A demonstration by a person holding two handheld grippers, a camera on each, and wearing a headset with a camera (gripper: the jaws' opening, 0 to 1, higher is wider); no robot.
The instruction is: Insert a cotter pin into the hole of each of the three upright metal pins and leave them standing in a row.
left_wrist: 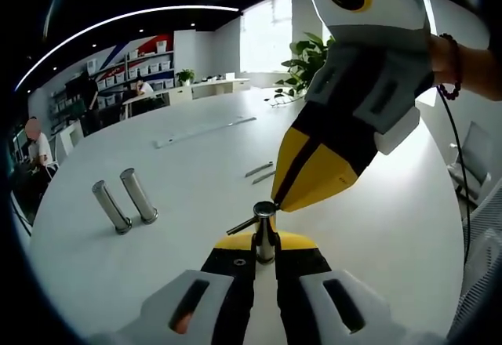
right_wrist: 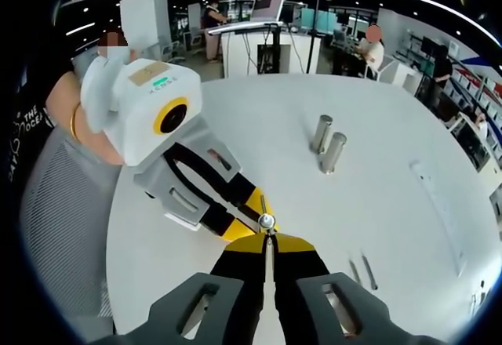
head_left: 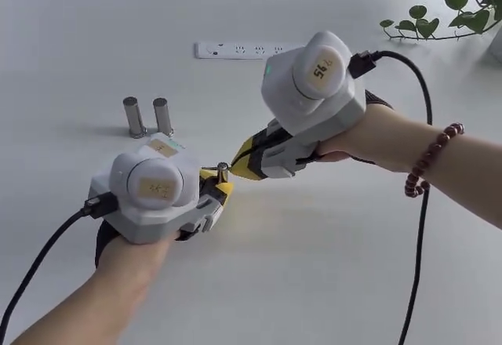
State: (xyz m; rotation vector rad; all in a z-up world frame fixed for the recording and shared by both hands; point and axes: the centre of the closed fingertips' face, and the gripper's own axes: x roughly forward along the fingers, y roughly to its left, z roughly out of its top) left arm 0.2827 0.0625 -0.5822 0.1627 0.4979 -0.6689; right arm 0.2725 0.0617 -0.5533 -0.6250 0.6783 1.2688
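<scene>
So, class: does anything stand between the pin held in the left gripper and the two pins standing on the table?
Nothing visible does. Bare table lies between the held pin in the left gripper and the two standing pins; the right gripper is on its other side.

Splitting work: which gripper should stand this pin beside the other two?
Left gripper: its jaws clamp the pin, and the two standing pins are on its side. Right gripper pinches the cotter pin.
</scene>
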